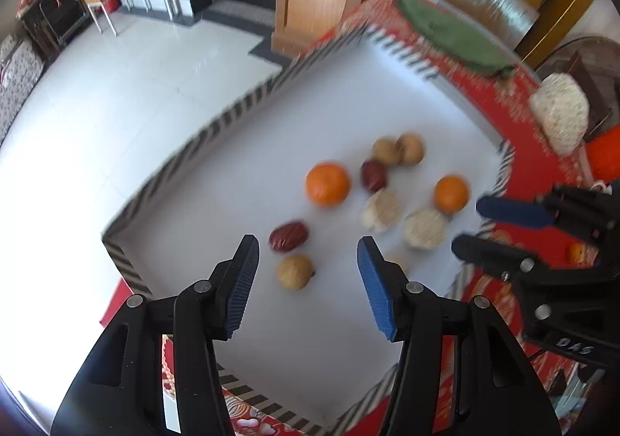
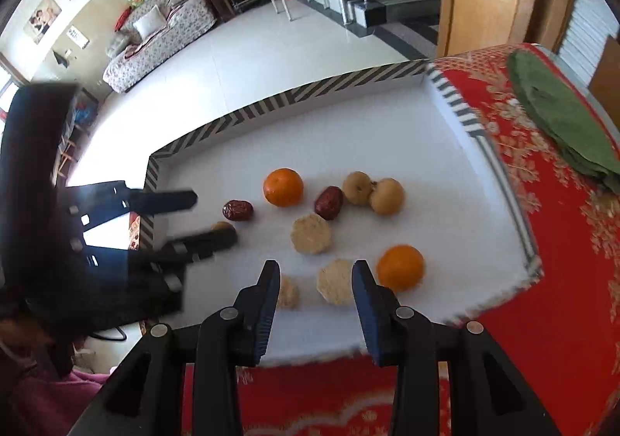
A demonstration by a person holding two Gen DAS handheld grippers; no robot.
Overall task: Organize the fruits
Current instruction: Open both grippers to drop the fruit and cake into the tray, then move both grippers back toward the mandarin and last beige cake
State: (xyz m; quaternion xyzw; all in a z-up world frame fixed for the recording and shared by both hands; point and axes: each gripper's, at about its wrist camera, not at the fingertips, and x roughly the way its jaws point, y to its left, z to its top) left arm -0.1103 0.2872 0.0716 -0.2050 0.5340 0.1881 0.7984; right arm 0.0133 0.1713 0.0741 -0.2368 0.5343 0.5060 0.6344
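Observation:
A white tray [image 1: 240, 106] with a striped rim holds loose fruit. In it lie two oranges [image 1: 327, 184] [image 1: 450, 193], two red dates [image 1: 288, 236] [image 1: 373, 174], tan round fruits [image 1: 295, 272] [image 1: 399, 149] and pale rough balls [image 1: 381, 209] [image 1: 424, 228]. My left gripper [image 1: 308, 246] hangs open above the near date and tan fruit, gripping nothing. My right gripper [image 2: 316, 267] is open over a pale ball [image 2: 336, 281], beside an orange [image 2: 400, 267]; its pads do not press on the ball. Each gripper also shows from the side in the other view: the right gripper [image 1: 467, 223] and the left gripper [image 2: 215, 219], both empty.
The tray sits on a red patterned tablecloth [image 2: 562, 281]. A folded green cloth [image 1: 453, 33] lies beyond the tray. A pale netted bundle [image 1: 560, 118] and a small orange [image 1: 577, 254] rest on the table to the right. White tiled floor [image 1: 116, 95] drops away to the left.

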